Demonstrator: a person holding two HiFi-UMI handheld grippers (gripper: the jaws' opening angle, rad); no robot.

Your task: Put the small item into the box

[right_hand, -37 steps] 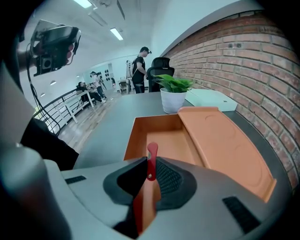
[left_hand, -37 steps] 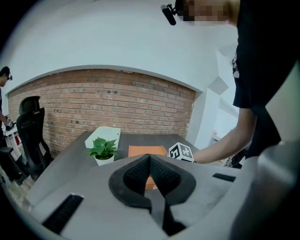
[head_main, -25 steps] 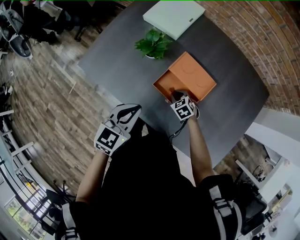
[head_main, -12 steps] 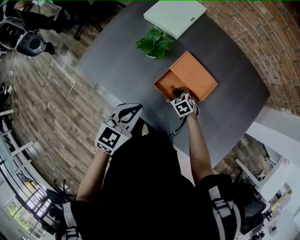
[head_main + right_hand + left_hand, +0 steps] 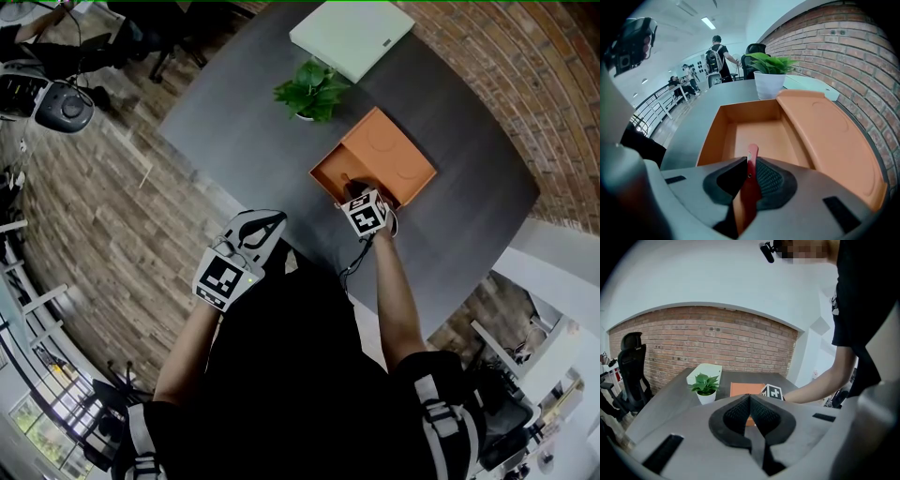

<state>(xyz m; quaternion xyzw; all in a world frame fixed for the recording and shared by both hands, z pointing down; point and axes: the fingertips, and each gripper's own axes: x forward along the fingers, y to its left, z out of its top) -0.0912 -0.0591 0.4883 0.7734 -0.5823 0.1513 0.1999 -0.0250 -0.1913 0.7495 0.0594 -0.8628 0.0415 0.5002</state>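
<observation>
Your left gripper [image 5: 750, 401] hung well short of the box [image 5: 714, 136], off to its near left, jaws pressed together on nothing. Your right gripper [image 5: 749, 169] hovered at the box's near wall, jaws clamped on the small red item [image 5: 752, 157], whose tip stood over the open tray, not yet inside. You were at the placing step. The next move, by my reading, called for lowering into the box and parting those jaws.

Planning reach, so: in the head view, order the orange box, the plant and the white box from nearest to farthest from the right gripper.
1. Orange box, directly below the right gripper, which grips a small red item.
2. Plant, beyond the box, leftward.
3. White box, at the table's far edge.
</observation>
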